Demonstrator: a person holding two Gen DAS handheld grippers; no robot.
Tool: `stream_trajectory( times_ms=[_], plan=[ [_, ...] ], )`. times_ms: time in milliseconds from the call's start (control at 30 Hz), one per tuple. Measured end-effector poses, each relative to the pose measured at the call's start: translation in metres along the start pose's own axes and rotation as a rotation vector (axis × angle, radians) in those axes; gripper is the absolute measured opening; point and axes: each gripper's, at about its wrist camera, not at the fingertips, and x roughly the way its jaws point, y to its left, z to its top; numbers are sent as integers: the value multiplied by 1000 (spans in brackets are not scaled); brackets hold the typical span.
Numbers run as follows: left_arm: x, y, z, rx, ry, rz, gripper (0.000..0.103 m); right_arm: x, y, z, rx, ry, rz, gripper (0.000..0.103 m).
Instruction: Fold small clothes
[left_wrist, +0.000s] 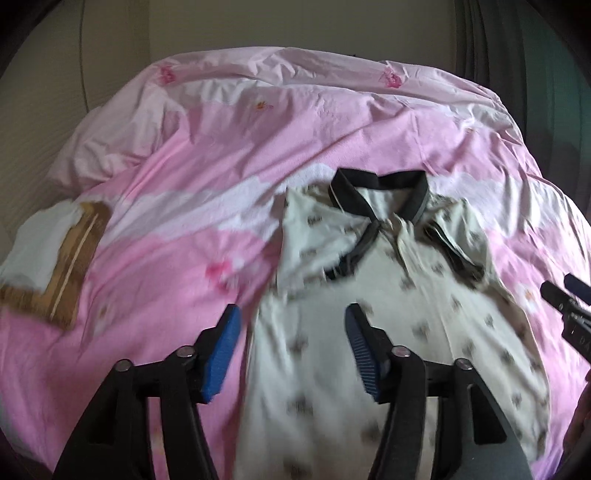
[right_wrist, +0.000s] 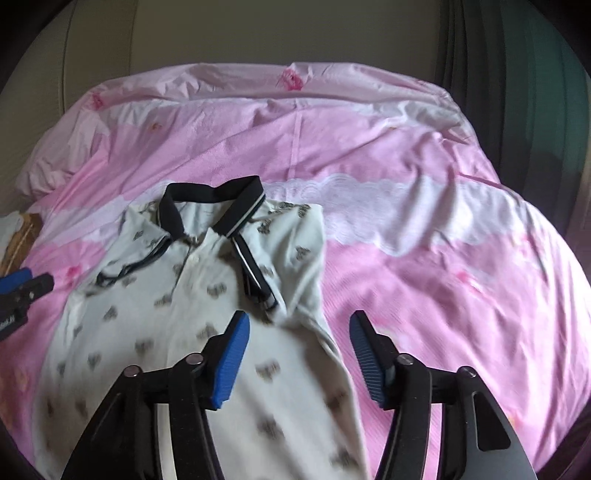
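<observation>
Left hand-held gripper (left_wrist: 291, 347) open and empty, right hand-held gripper (right_wrist: 299, 354) likewise, above polo shirt (right_wrist: 192, 317), pink duvet (right_wrist: 424, 258)

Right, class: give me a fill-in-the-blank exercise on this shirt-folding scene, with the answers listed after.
1. The polo shirt has a collar coloured ____.
2. The shirt lies on a bedspread that is mostly ____.
3. Both short sleeves are folded ____ over the shirt's front.
4. Between the pads of the right claw and of the left claw there is ____ gripped.

Answers: black; pink; inward; nothing
</observation>
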Motion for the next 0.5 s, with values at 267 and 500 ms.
stream_trajectory(
  times_ms=[267,500],
  plan=[
    [-51,-4,-67,-12,-12,36,83,-61,-28,-59,53,-8,-16,74],
    [-60,2,-113,-57,22,57,84,-93,-41,-112,108,-27,-29,78]
  ],
)
